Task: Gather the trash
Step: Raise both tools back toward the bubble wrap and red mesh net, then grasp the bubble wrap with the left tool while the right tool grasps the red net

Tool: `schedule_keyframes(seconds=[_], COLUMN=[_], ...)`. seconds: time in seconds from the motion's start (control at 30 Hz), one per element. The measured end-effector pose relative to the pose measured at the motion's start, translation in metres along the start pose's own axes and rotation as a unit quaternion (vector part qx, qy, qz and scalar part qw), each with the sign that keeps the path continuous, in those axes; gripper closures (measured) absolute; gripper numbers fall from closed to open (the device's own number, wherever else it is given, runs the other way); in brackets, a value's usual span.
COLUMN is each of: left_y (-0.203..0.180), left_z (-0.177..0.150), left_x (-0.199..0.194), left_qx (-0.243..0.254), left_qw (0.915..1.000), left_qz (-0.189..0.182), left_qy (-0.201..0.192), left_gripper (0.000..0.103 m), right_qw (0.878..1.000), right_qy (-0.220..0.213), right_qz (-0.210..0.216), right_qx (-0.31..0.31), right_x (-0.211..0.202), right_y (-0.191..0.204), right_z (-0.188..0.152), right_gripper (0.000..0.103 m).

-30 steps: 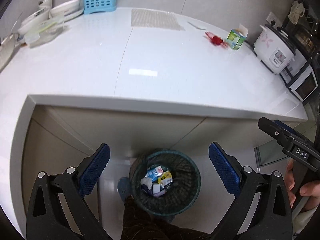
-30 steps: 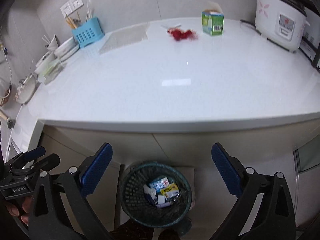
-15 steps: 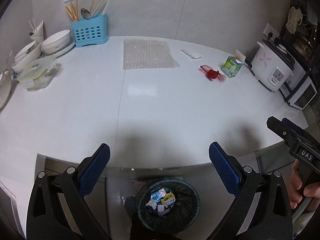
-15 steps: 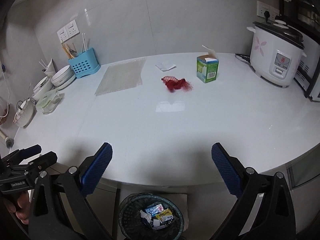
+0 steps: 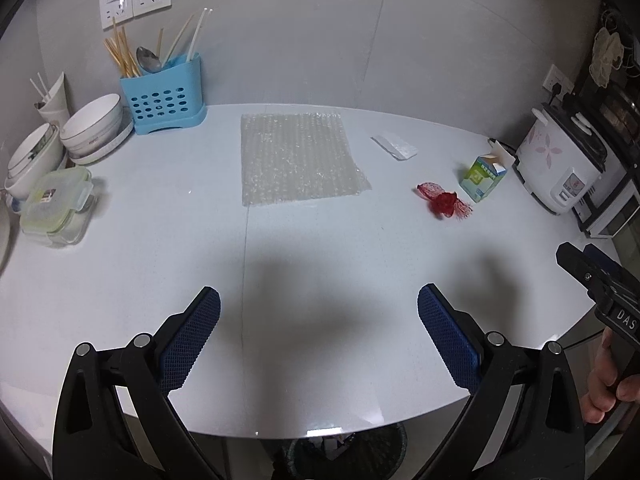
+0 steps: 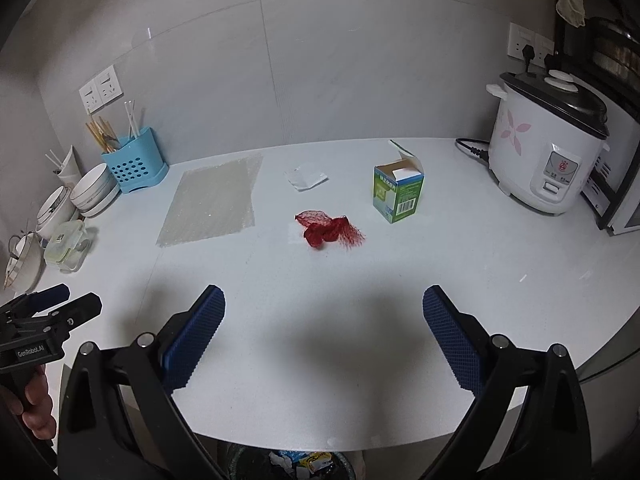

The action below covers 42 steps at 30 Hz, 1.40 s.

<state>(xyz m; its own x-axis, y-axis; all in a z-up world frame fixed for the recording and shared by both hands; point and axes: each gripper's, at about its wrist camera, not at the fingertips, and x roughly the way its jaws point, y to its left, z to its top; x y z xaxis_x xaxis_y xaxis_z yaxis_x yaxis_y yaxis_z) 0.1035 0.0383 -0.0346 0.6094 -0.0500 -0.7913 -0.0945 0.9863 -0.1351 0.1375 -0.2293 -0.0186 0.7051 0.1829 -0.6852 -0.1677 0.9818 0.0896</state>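
On the white counter (image 5: 320,248) lie a red mesh net (image 5: 444,202) (image 6: 328,229), an open green and white carton (image 5: 482,176) (image 6: 398,192), a sheet of bubble wrap (image 5: 298,160) (image 6: 212,204) and a small clear wrapper (image 5: 394,147) (image 6: 306,176). My left gripper (image 5: 319,332) is open and empty above the counter's near edge. My right gripper (image 6: 324,332) is open and empty, also at the near edge. The mesh trash bin (image 6: 288,462) (image 5: 348,456) with wrappers inside stands on the floor below the counter edge.
A blue utensil holder (image 5: 164,92), stacked bowls (image 5: 92,128) and a lidded food box (image 5: 54,208) stand at the back left. A white rice cooker (image 6: 548,152) and an oven (image 5: 612,216) stand at the right.
Both grippers have risen from over the trash bin below the counter to above the counter's near edge and tilted up; the counter top items now fill both views. Both stayed open.
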Motion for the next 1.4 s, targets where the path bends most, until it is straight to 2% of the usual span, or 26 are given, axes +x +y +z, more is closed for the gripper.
schedule_keyframes(seconds=[0.3,0.53,0.73,1.03,1.3,1.4], left_y=[0.015,0.03,0.043,0.056,0.065,0.063], left_z=[0.048,0.075,0.102,0.136,0.144,0.145], left_x=[0.04,0.086,0.139,0.211,0.251,0.256], left_qx=[-0.005,-0.008,-0.011,-0.024,-0.039,-0.037], left_qw=[1.0,0.9998,0.999,0.9951,0.9909,0.9912], left_qz=[-0.006,-0.002,0.012,0.058,0.073,0.079], left_qy=[0.005,0.021,0.041,0.077,0.106,0.099], left_gripper=[0.006,0.006,0.006,0.006,0.006,0.005], right_qw=[1.0,0.999,0.998,0.995,0.992,0.991], right_qy=[0.006,0.015,0.032,0.07,0.106,0.117], right_qz=[-0.018,-0.033,-0.049,-0.064,-0.05,-0.046], right_qx=[0.004,0.009,0.011,0.034,0.04,0.043], right_x=[0.04,0.077,0.119,0.173,0.207,0.218], right_y=[0.005,0.01,0.006,-0.011,-0.012,-0.01], right_z=[0.032,0.05,0.058,0.055,0.053,0.053], right_gripper=[0.008,0.008,0.008,0.008,0.022,0.031])
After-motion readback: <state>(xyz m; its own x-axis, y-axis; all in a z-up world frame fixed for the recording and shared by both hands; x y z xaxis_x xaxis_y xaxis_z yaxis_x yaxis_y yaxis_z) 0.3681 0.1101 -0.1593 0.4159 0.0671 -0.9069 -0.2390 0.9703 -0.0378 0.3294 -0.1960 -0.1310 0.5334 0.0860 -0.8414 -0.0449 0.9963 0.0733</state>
